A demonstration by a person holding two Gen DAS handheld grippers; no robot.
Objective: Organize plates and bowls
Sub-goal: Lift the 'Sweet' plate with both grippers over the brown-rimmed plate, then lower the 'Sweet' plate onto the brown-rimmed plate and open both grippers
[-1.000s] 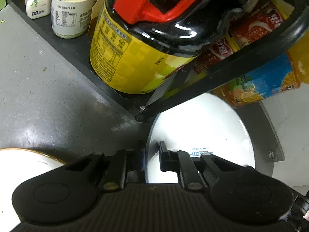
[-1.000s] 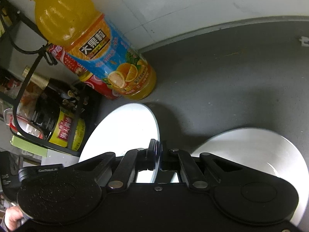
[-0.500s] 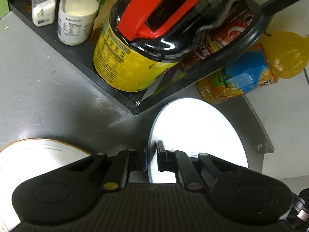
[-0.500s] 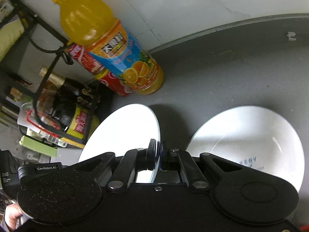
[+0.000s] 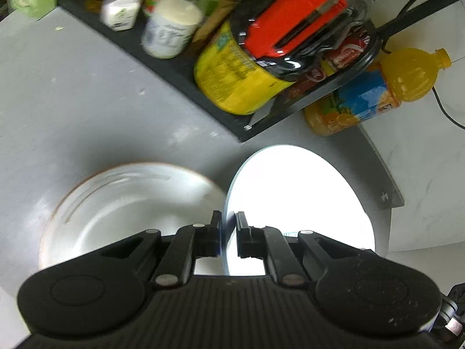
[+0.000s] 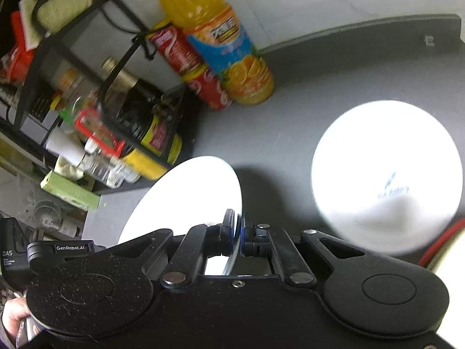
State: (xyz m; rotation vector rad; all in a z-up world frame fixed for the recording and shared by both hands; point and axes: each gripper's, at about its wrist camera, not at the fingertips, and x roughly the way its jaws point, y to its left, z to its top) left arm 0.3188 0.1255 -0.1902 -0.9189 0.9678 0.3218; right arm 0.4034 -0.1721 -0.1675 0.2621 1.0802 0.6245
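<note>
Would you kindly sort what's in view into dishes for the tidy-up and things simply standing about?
For the job: held plate; gold-rimmed plate; second held plate; white plate lying on the counter.

Standing about: juice bottle; red can; yellow tub; rack.

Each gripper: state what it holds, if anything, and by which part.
Left gripper pinches a white plate by its rim. Right gripper pinches another white plate, likewise by its rim.

Juice bottle (image 6: pixel 226 43) beside rack (image 6: pixel 87 93)
</note>
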